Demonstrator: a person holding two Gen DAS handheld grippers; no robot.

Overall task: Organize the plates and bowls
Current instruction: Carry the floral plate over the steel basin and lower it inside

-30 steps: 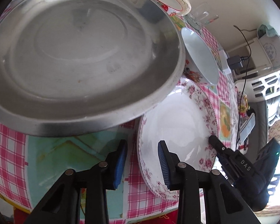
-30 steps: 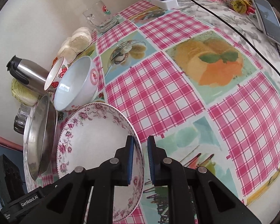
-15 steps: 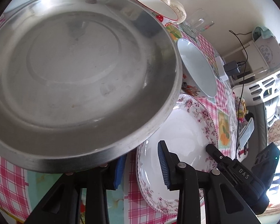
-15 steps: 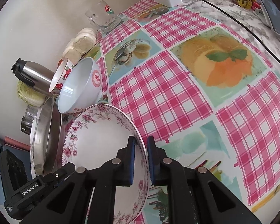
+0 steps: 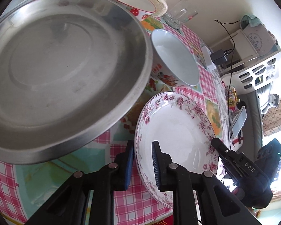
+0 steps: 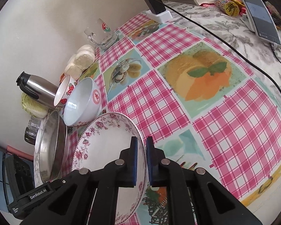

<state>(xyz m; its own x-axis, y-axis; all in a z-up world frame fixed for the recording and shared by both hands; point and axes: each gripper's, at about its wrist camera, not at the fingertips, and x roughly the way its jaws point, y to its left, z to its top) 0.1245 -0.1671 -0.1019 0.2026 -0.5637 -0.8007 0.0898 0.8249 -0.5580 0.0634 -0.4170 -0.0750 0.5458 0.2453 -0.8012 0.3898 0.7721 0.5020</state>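
Checked bench (image 6: pixel 224 131) | floral plate (image 5: pixel 176 136) at 6 o'clock, tilted | right gripper (image 6: pixel 140 159) fingers clamped on rim | left gripper (image 5: pixel 143 166) fingers part-open, straddling opposite rim, I judge unclamped | glazed, slippery, fragile; I'd grip rim only

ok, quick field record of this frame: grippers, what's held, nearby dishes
right gripper: shut on the floral plate rim
left gripper: open, jaws straddling the same plate's opposite rim
floral plate tilt: cannot tell
steel tray: left of the plate
white bowl: behind the plate
strawberry bowl: farther back
surface: checked tablecloth
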